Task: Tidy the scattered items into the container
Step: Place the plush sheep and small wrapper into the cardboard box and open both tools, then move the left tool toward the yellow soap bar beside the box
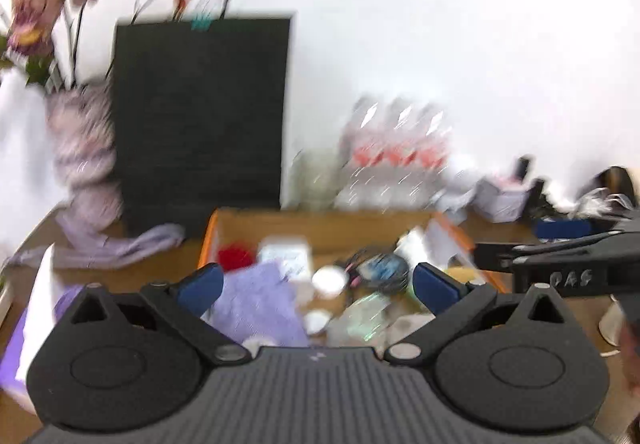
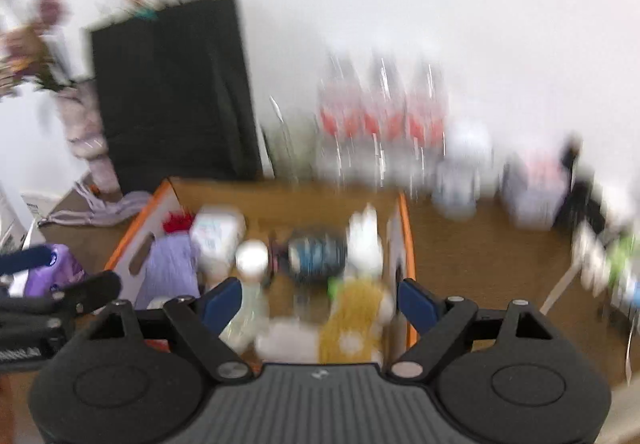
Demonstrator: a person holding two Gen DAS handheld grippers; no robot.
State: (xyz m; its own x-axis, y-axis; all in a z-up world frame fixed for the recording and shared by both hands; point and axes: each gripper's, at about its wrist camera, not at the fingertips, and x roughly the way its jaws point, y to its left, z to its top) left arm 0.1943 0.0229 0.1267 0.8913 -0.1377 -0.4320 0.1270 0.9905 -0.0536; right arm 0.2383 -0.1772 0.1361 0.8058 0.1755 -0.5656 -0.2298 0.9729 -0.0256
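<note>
Both views motion-blurred. Open cardboard box with orange-edged flaps (image 1: 320, 228) sits on the brown wooden table (image 1: 132, 276), in front of both grippers. Contents seen in the left wrist view: crumpled lilac cloth (image 1: 260, 304) at the near left, red fuzzy item (image 1: 236, 256) in the far left corner, white rectangular packet with pale print (image 1: 286, 258) beside it, white round lid-like piece (image 1: 328, 280) near the middle, dark round item with blue markings (image 1: 380, 270) to its right, clear shiny plastic wrapper (image 1: 364, 318) nearer the camera. The right wrist view adds a mustard-yellow fabric piece with white flower shapes (image 2: 356, 320) at the near right of the box and a white upright object (image 2: 364, 240) behind it; exact identity unclear from blur.

Left gripper (image 1: 318, 286): blue-padded jaws spread wide, nothing between them, held above the box's near edge. Right gripper (image 2: 320, 302): jaws also apart, nothing clamped, over the near right part of the box. Each gripper shows at the edge of the other's view.

Outside the box: tall black paper bag with loop handles (image 1: 200, 111) against the white wall, behind the box's left end; striped pinkish vase with purple flowers (image 1: 84, 147) left of it; lilac drawstring cloth (image 1: 120, 248) on the table at the vase's foot; pack of clear bottles with red labels (image 1: 396, 151) behind the box's right end; purple-and-white pack (image 1: 24, 332) at far left.
</note>
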